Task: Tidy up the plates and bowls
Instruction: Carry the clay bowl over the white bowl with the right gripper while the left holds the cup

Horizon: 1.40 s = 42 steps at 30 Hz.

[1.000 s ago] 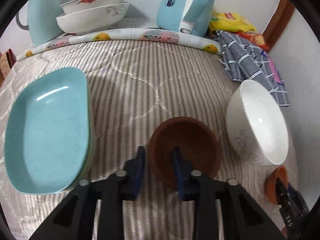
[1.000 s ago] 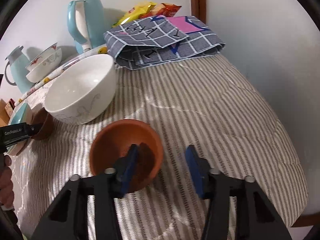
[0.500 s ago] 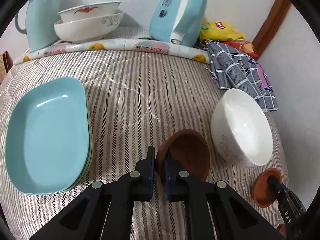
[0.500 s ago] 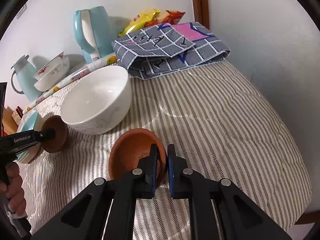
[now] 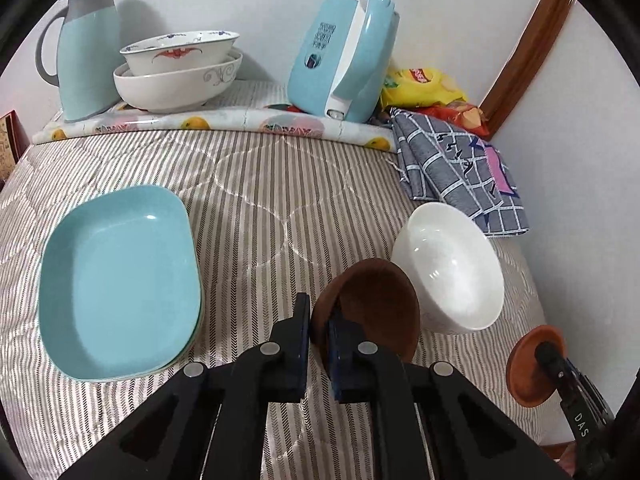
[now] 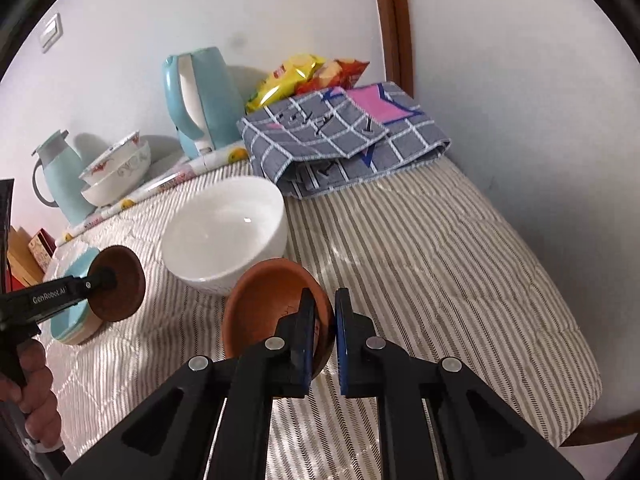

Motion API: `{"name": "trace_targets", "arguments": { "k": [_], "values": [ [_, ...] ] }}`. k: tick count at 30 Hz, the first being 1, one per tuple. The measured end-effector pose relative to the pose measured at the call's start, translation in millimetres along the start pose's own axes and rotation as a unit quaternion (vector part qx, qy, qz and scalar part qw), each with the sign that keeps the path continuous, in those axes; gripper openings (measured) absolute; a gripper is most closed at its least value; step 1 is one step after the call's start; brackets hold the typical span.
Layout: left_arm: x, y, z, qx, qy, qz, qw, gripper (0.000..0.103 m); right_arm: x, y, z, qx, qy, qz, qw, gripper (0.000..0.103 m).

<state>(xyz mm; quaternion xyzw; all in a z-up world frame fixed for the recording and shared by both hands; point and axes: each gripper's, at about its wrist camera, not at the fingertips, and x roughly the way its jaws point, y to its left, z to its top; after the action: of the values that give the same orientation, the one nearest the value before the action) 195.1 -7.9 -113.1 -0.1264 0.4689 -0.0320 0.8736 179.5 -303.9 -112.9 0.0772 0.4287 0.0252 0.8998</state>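
My left gripper (image 5: 319,322) is shut on the rim of a dark brown bowl (image 5: 376,308) and holds it tilted above the striped cloth; it also shows in the right wrist view (image 6: 120,284). My right gripper (image 6: 324,320) is shut on the rim of an orange-brown bowl (image 6: 268,304), lifted and tilted; it also shows in the left wrist view (image 5: 532,364). A large white bowl (image 5: 448,272) stands between them, seen too in the right wrist view (image 6: 224,236). Stacked light blue plates (image 5: 116,280) lie at the left.
At the back stand two nested patterned bowls (image 5: 180,72), a light blue jug (image 5: 84,48) and a light blue kettle (image 5: 344,56). A folded checked cloth (image 5: 460,168) and snack bags (image 5: 424,88) lie at the back right. The table edge (image 6: 580,360) drops off at right.
Both grippers closed on their bowls' rims, then lifted and tilted them off the cloth. Both views have pulled back and up.
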Motion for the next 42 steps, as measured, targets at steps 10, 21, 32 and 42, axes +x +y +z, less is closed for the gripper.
{"name": "trace_targets", "arguments": {
  "k": [10, 21, 32, 42],
  "values": [
    [-28, -3, 17, 0.013, -0.026, -0.008, 0.9996, 0.008, -18, 20, 31, -0.009, -0.023, -0.015, 1.000, 0.010],
    [-45, 10, 35, 0.011, -0.053, -0.009, 0.9985, 0.008, -7, 48, 53, -0.023, -0.023, -0.005, 0.999, 0.010],
    [-32, 31, 49, -0.005, -0.048, 0.006, 0.9988, 0.008, 25, 63, 61, -0.032, -0.006, -0.005, 0.999, 0.010],
    [-11, 42, 60, -0.017, -0.036, 0.013, 0.9991, 0.008, 69, 70, 61, -0.044, 0.027, -0.007, 0.999, 0.010]
  ]
}}
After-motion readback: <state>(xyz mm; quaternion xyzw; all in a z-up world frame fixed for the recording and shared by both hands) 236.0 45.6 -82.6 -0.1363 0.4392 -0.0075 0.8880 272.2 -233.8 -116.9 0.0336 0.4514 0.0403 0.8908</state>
